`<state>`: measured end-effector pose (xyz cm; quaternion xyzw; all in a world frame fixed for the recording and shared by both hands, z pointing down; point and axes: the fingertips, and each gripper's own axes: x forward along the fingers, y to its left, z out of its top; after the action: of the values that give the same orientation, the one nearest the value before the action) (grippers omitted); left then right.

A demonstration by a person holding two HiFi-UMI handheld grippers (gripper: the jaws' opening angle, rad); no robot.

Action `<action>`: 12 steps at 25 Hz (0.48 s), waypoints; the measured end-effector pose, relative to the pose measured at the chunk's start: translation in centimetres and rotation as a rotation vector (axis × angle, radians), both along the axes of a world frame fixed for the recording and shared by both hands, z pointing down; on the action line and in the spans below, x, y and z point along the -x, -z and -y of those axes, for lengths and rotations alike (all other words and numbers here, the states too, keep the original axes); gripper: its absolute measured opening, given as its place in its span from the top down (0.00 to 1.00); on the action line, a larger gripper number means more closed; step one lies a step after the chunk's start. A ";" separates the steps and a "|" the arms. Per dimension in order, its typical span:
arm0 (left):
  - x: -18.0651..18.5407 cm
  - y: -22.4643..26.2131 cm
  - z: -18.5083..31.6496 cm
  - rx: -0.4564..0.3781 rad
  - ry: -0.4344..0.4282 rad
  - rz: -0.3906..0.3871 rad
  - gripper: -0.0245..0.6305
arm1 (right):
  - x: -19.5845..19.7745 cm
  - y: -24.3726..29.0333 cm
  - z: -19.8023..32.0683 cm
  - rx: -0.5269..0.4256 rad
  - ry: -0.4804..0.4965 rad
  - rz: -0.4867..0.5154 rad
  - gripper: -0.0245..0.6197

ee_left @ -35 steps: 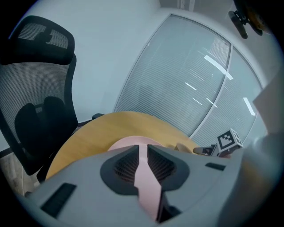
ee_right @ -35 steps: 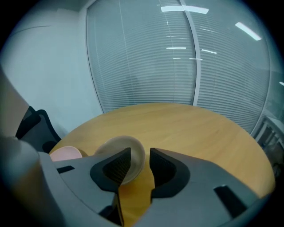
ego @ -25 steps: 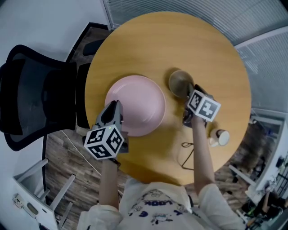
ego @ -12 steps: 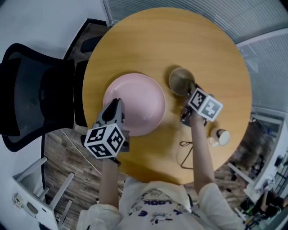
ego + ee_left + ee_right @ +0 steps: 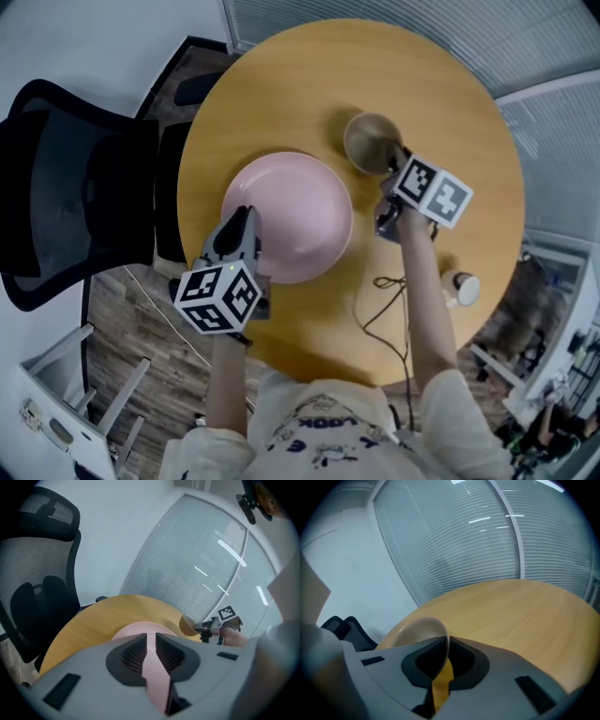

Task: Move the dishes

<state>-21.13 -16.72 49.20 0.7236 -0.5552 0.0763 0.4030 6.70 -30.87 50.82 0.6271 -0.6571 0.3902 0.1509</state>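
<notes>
A pink plate (image 5: pixel 291 211) lies on the round wooden table (image 5: pixel 441 112). My left gripper (image 5: pixel 246 225) is shut on its near-left rim; in the left gripper view the plate's (image 5: pixel 140 629) edge runs between the pads of the left gripper (image 5: pixel 150 651). A small tan bowl (image 5: pixel 367 141) stands right of the plate and a little farther off. My right gripper (image 5: pixel 392 171) has just closed its jaws and is shut on the bowl's near rim. In the right gripper view the bowl (image 5: pixel 419 630) tilts, its rim pinched by the right gripper (image 5: pixel 444 660).
A black mesh office chair (image 5: pixel 75 187) stands at the table's left. A thin black cable (image 5: pixel 384 300) trails across the near part of the table. A small white round object (image 5: pixel 461 289) sits near the right edge. A white frame (image 5: pixel 84 394) stands on the wood floor.
The right gripper closed on the bowl's rim and moved away from me with it; the bowl sits farther up the table. The left gripper and pink plate stayed put.
</notes>
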 end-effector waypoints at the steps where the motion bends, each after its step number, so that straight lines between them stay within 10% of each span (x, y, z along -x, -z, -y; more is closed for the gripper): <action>1: 0.2 0.0 -0.1 0.000 0.002 0.000 0.88 | 0.9 -0.1 0.5 0.002 0.018 0.008 0.94; 12: 1.8 -0.9 -1.7 0.016 0.036 -0.017 0.88 | 7.2 -2.1 2.8 0.061 0.166 -0.013 0.94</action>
<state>-22.94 -15.00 50.11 0.7108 -0.5641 0.0674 0.4147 -0.48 -33.66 52.94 0.5680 -0.6937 0.3920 0.2063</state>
